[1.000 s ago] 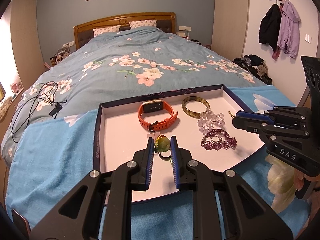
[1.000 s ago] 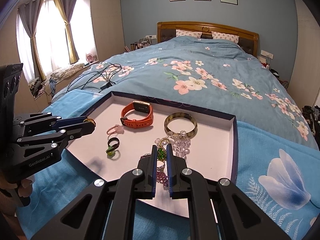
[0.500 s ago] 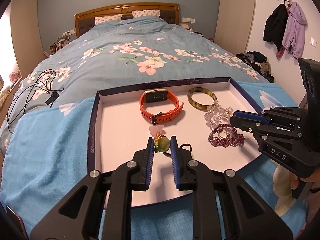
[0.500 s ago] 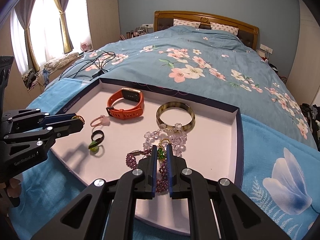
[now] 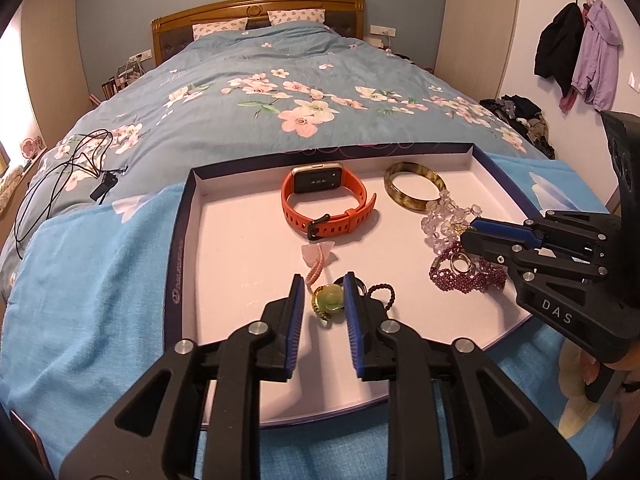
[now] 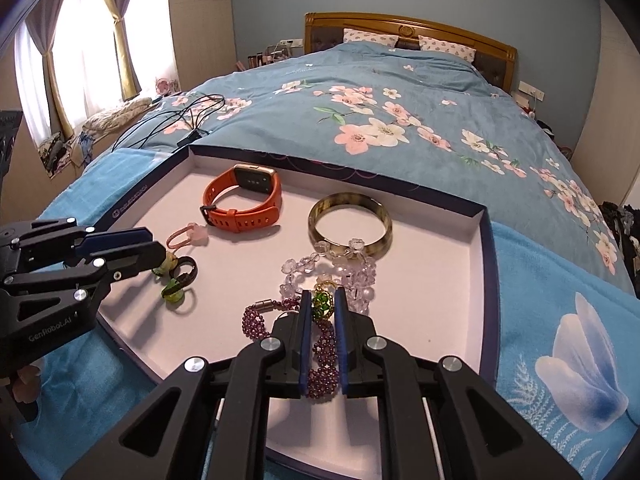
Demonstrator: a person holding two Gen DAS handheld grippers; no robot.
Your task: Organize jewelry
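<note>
A white tray [image 5: 240, 264] with a dark rim lies on the bed and holds jewelry. My left gripper [image 5: 322, 304] is shut on a pale green bead ring [image 5: 329, 300], low over the tray's near left, beside a pink knotted ring [image 5: 318, 258] and a black ring [image 6: 186, 270]. My right gripper [image 6: 322, 306] is shut on a green gem ring [image 6: 323, 305] above a purple bead bracelet [image 6: 320, 356] and a clear crystal bracelet [image 6: 352, 276]. An orange smartwatch [image 5: 320, 200] and a tortoiseshell bangle [image 5: 414, 190] lie at the back.
The tray [image 6: 440, 280] rests on a light blue towel [image 5: 92, 280] over a floral duvet [image 5: 300, 92]. A black cable [image 5: 64, 176] lies on the bed at left. Another green bead ring [image 6: 174, 294] sits in the tray. Coats [image 5: 576, 48] hang on the right wall.
Both grippers have dipped lower and closer over the tray, each still holding its ring. The left one has moved towards the pink and black rings.
</note>
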